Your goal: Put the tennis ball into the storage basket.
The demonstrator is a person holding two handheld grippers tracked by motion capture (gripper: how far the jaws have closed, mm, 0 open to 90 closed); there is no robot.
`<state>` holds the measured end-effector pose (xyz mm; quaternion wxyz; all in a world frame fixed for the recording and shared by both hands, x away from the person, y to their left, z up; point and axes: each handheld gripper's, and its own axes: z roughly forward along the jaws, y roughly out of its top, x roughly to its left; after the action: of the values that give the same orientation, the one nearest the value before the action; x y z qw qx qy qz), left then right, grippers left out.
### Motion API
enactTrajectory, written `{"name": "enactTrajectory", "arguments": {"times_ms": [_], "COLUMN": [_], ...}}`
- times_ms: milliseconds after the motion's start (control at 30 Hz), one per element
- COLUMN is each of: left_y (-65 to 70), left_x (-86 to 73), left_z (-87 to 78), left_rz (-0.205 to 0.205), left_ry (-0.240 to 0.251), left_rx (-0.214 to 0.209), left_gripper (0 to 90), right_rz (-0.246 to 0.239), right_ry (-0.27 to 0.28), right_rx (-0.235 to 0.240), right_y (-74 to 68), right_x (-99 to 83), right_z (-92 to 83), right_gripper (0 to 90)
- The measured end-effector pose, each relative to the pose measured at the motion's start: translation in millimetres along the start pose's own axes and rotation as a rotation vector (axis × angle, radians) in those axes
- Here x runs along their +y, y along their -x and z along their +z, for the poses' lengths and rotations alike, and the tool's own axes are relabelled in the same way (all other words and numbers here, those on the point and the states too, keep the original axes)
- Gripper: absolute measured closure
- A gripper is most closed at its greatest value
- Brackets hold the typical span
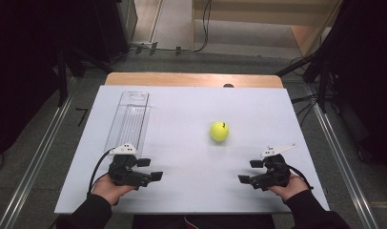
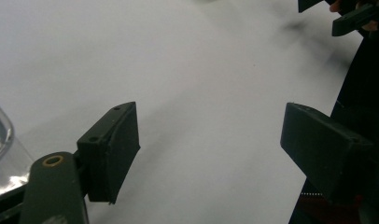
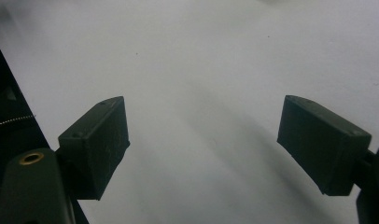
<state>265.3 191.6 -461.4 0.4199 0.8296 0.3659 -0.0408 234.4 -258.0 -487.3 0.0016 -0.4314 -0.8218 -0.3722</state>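
Grey floor with metal rails and loose cables surrounds a white counter (image 1: 191, 157) edged in wood at its far side; a clear plastic tray (image 1: 128, 119) lies near the left edge; both hand-held grippers, left hand-held gripper (image 1: 150, 169) and right hand-held gripper (image 1: 249, 171), rest near the front, jaws apart and empty; the yellow tennis ball (image 1: 219, 131) sits mid-counter, beyond and between them, untouched.

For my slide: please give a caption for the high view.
Two open grippers, left and right, flank a tennis ball.
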Motion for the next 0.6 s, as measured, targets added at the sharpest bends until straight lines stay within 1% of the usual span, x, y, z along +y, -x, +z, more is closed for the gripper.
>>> {"name": "enactTrajectory", "arguments": {"times_ms": [67,167,233,267,300,333,433,533,600], "left_y": [1.0,3.7,4.9,7.2,7.2,9.9,12.3,15.8,16.7], "left_x": [0.7,3.5,4.9,8.2,8.2,11.3,14.9,22.2,25.3], "left_z": [-0.2,-0.6,-0.8,-1.3,-1.3,-1.0,-0.1,3.0,4.9], "left_rz": [0.009,0.011,0.012,0.006,0.006,0.004,0.009,0.017,0.016], "left_ry": [0.0,0.002,0.009,0.026,0.026,0.033,0.032,0.033,0.032], "left_rx": [0.005,0.016,0.014,0.002,0.002,-0.008,-0.007,-0.009,-0.01], "left_gripper": [19.3,19.2,19.2,19.2,19.2,19.2,19.1,19.0,15.6], "right_rz": [-0.004,-0.005,-0.005,-0.008,-0.008,-0.007,-0.006,-0.008,-0.01], "right_ry": [0.001,0.006,0.003,0.0,0.0,0.0,-0.001,-0.002,-0.001], "right_rx": [-0.003,-0.005,-0.006,-0.006,-0.006,-0.005,-0.006,-0.005,-0.007], "right_y": [0.2,0.2,0.1,0.1,0.1,0.0,0.2,0.1,0.0], "right_x": [0.0,0.1,0.0,0.0,0.0,0.1,0.0,-0.1,-0.2], "right_z": [-0.5,-0.9,-0.8,-0.5,-0.5,-0.4,-0.4,-0.4,-0.6], "right_gripper": [14.6,14.6,14.6,14.6,14.6,14.6,14.6,14.6,14.6]}}
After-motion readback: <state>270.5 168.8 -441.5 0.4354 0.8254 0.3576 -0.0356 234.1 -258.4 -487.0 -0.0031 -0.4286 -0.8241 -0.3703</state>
